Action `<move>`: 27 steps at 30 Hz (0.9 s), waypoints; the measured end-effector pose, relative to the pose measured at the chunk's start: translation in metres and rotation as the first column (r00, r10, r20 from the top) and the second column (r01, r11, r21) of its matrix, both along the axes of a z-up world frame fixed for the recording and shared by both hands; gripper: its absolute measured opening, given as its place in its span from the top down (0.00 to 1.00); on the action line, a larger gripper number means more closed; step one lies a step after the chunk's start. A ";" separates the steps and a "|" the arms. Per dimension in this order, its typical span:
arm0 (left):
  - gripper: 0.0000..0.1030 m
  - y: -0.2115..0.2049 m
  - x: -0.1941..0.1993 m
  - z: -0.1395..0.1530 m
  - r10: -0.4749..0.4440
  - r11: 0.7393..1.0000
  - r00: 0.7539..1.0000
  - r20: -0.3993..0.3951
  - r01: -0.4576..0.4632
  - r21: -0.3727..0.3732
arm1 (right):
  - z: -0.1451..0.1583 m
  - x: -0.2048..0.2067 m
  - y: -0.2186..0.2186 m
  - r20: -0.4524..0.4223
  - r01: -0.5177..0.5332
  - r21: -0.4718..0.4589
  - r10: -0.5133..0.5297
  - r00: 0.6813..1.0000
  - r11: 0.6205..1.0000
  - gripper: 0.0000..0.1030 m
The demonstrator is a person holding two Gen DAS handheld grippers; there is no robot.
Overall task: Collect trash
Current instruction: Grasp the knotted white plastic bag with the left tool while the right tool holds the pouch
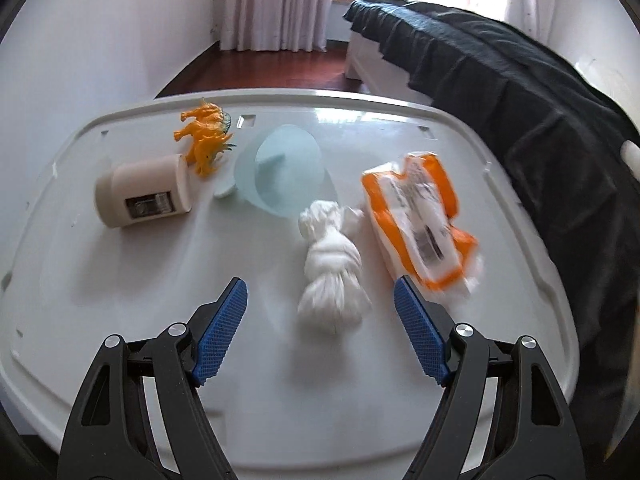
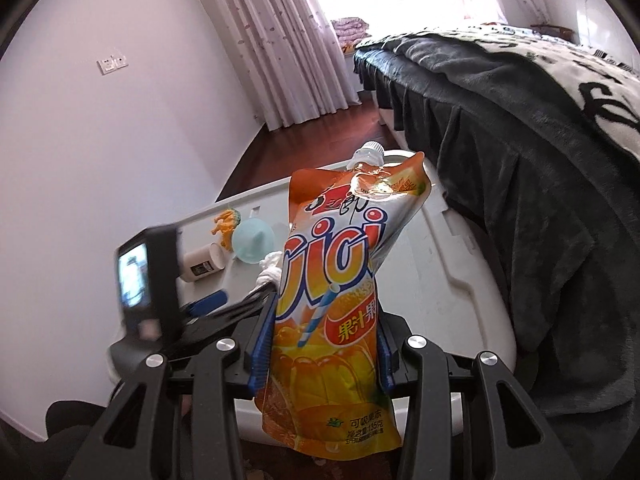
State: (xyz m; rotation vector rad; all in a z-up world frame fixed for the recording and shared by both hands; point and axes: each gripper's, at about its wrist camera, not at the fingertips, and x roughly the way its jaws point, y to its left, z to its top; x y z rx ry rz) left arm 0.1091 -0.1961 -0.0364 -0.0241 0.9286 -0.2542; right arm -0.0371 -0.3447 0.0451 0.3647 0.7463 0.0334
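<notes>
— Blue ribbed pads [image 1: 218, 336] are seen nearest in the left wrist view. How are they set?

— The left gripper [image 1: 320, 300] is held wide open above the white plastic lid [image 1: 120, 300], and nothing is gripped. A twisted white tissue wad [image 1: 330, 270] is framed between the fingertips, lying on the lid just beyond them.

— And what is held on the other side?

— An orange juice-jelly pouch [image 2: 332, 300] is clamped by the right gripper [image 2: 326, 320]; the jaws are closed on its two side edges. The pouch is kept upright off the lid, its white cap [image 2: 370, 152] at the top. In the left wrist view the same pouch [image 1: 420, 220] is seen blurred, just right of the wad.

— What is found farther out?

— A pale blue funnel [image 1: 286, 172] is lying on its side just beyond the wad. To its left a beige jar [image 1: 144, 192] is laid on its side, and an orange toy dinosaur [image 1: 206, 134] is placed beside the jar's far end.

— And past the lid?

— A bed draped in a dark blanket [image 2: 520, 140] is seen on the right, with a dark wooden floor [image 1: 260, 68] and pale curtains [image 2: 280, 40] at the far wall.
</notes>
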 end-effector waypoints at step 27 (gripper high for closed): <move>0.71 0.044 -0.033 0.022 -0.061 0.997 0.998 0.028 0.059 0.045 | -0.008 0.033 0.018 -0.051 -0.033 0.078 0.037 0.998 0.996 0.60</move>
